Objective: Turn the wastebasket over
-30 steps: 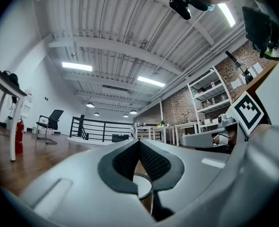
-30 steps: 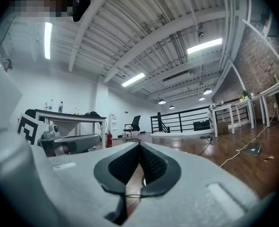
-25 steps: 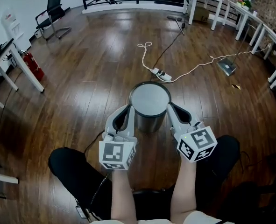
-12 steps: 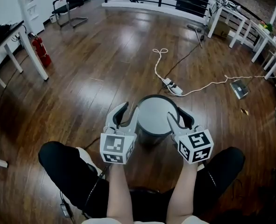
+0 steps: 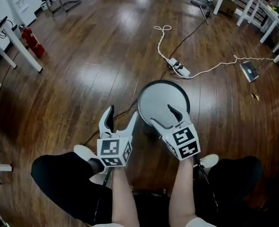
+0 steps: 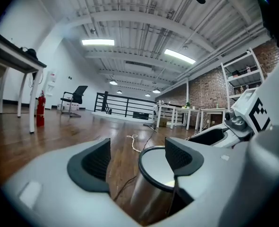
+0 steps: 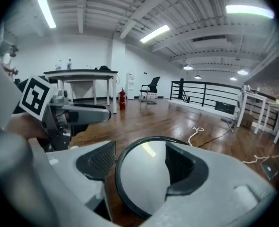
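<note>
The wastebasket (image 5: 160,98) is a shiny metal cylinder standing on the wood floor with its flat grey, black-rimmed end up. In the head view my left gripper (image 5: 120,119) sits just left of it, jaws opening, its right finger near the wall. My right gripper (image 5: 164,116) hovers over the near part of the flat top, jaws opening, pads off it. In the left gripper view the wastebasket (image 6: 151,183) lies just ahead of the left gripper (image 6: 139,157). In the right gripper view the grey top of the wastebasket (image 7: 139,186) fills the gap of the right gripper (image 7: 139,164).
A power strip (image 5: 179,69) with a white cord (image 5: 210,69) and a black cable lie on the floor beyond the basket. A fire extinguisher (image 5: 29,38) and table legs (image 5: 16,51) stand at the left. White tables (image 5: 266,18) line the right. My knees (image 5: 63,174) are below.
Both grippers were shut against the basket's sides; now both have opened and come off it, lower and nearer me. The right one has moved over the top.
</note>
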A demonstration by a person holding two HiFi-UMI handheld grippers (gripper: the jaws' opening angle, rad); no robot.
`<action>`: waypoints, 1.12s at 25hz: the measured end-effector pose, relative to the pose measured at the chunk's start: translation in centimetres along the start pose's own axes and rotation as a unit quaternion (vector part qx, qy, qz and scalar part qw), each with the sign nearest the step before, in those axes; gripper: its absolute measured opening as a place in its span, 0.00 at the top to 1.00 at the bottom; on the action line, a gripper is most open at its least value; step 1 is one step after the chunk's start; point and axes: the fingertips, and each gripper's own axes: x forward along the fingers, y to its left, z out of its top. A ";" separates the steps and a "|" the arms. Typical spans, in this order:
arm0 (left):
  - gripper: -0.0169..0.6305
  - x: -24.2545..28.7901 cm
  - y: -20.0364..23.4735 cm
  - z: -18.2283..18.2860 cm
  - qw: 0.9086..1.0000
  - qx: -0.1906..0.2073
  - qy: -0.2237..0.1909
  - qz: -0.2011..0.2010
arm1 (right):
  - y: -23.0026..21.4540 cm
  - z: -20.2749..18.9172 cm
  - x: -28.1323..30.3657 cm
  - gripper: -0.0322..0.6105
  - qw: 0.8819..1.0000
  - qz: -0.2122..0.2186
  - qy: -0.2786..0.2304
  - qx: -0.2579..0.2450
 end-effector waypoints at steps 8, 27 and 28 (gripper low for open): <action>0.53 -0.6 3.8 -2.8 0.999 -0.008 0.034 0.040 | 5.6 -3.0 7.1 0.57 0.989 0.047 0.100 -0.103; 0.62 -1.6 4.8 0.9 0.997 -0.044 -0.018 0.053 | 4.8 -1.9 6.7 0.86 0.994 0.038 0.105 0.015; 0.62 -1.7 4.8 1.3 0.997 -0.046 -0.023 0.052 | 4.4 -1.1 6.2 0.87 0.995 0.044 0.089 0.027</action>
